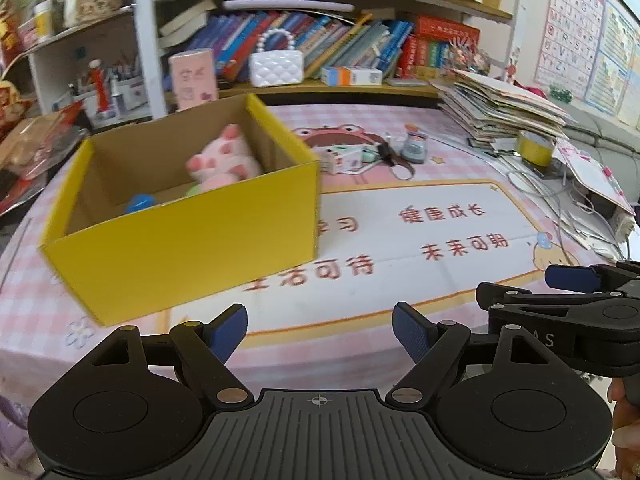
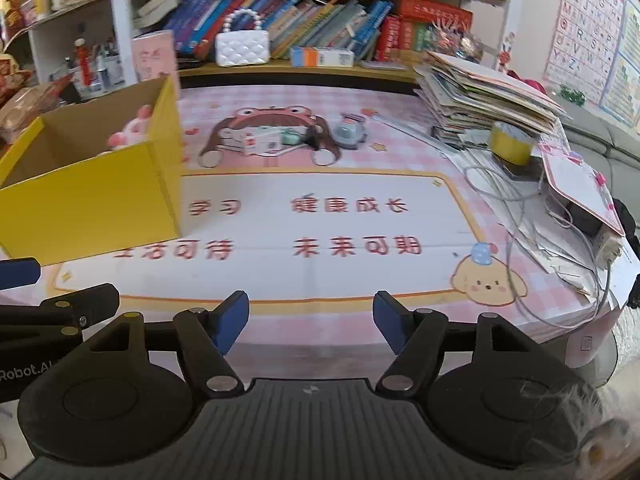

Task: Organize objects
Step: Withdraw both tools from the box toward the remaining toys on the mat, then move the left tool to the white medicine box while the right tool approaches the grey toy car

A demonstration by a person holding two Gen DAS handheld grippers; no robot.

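Observation:
A yellow cardboard box point(image 1: 188, 248) stands on the pink checked table mat point(image 1: 420, 216), left of centre. Inside it lie a pink plush pig point(image 1: 224, 160), a blue ball point(image 1: 140, 203) and something green. My left gripper point(image 1: 320, 334) hangs open over the table's front edge, just right of the box, nothing between its blue pads. The right wrist view shows the same box point(image 2: 88, 204) at the left with the pig point(image 2: 130, 132) peeking out. My right gripper point(image 2: 310, 322) is open and empty over the front edge. Small items point(image 2: 276, 138) lie at the back of the mat.
A stack of papers and booklets point(image 2: 484, 92) fills the right back corner, with a yellow tape roll point(image 2: 514, 144), cables point(image 2: 516, 216) and a pink-edged board point(image 2: 580, 192) beside it. Bookshelves point(image 1: 320, 40) with a white quilted purse point(image 1: 276, 66) run behind the table.

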